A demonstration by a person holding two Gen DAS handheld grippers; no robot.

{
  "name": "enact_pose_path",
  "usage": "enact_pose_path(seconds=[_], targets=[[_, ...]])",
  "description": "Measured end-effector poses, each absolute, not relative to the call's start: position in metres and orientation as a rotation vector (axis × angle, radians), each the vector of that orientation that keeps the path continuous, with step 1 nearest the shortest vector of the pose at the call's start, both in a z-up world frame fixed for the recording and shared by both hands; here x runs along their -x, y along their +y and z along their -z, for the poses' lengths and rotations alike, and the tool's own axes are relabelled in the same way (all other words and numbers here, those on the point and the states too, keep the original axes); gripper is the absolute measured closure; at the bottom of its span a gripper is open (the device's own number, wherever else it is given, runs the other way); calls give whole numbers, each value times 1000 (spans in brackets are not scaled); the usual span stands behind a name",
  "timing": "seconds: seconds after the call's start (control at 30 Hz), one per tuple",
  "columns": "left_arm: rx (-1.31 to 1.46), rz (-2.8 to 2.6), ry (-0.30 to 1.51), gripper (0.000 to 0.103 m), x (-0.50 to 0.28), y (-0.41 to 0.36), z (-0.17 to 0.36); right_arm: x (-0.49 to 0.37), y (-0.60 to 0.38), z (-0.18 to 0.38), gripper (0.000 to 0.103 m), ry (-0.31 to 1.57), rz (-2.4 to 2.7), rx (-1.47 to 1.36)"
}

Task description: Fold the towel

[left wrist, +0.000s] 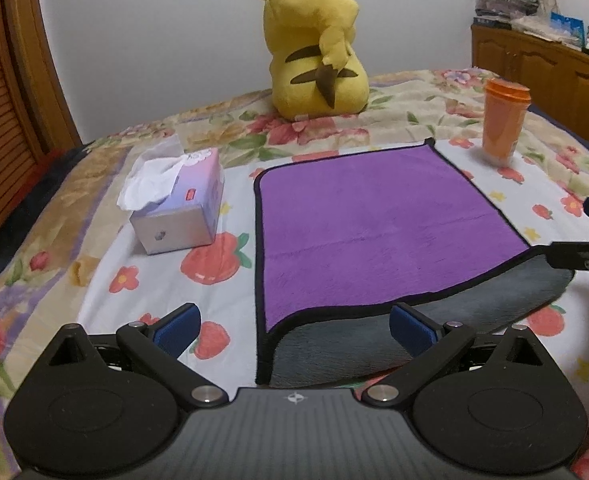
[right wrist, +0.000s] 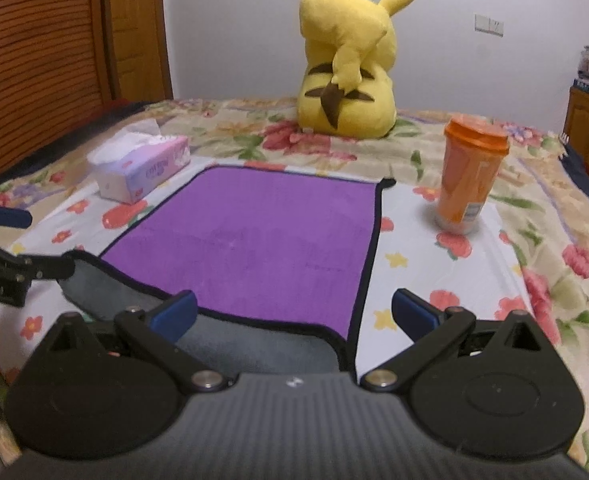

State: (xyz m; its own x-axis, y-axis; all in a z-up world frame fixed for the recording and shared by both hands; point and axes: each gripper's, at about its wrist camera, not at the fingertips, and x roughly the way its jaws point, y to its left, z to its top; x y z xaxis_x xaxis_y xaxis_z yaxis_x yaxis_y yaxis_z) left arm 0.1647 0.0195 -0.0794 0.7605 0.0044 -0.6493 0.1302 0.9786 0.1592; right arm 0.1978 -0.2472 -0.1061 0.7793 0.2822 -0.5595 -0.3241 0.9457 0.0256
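My purple towel (left wrist: 374,224) lies flat on the bed between the tissue box (left wrist: 178,204) and orange cup (left wrist: 504,120), near edge flipped grey-side up, both my left tool (left wrist: 294,330) and right tool (right wrist: 294,314) spread apart, so I'd pinch both near corners evenly before folding toward the Pikachu plush (left wrist: 314,40).
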Motion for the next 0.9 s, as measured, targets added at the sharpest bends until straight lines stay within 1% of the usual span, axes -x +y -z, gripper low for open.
enact_pose_path(seconds=[0.23,0.57,0.6,0.63,0.67,0.7,0.77,0.83,0.9], targets=[[-176,65,739,1,-180,29,88,-207,-247,117,0,638,-323,78],[-105,81,790,8,-193,42,96,-219,-250,131,1,719,-334,58],[-96,81,793,9,-193,43,97,-221,-250,132,2,727,-337,55],[-87,83,798,9,-194,44,97,-222,-250,133,11,734,-339,52],[-77,84,803,10,-195,46,98,-223,-251,134,15,742,-342,47],[-69,87,808,12,-195,47,98,-224,-251,135,17,752,-347,42],[-58,93,819,16,-198,49,100,-225,-252,138,17,769,-350,32],[-53,98,831,20,-199,49,101,-226,-252,139,19,778,-355,27],[-47,107,844,27,-200,50,104,-227,-253,140,22,786,-361,23]])
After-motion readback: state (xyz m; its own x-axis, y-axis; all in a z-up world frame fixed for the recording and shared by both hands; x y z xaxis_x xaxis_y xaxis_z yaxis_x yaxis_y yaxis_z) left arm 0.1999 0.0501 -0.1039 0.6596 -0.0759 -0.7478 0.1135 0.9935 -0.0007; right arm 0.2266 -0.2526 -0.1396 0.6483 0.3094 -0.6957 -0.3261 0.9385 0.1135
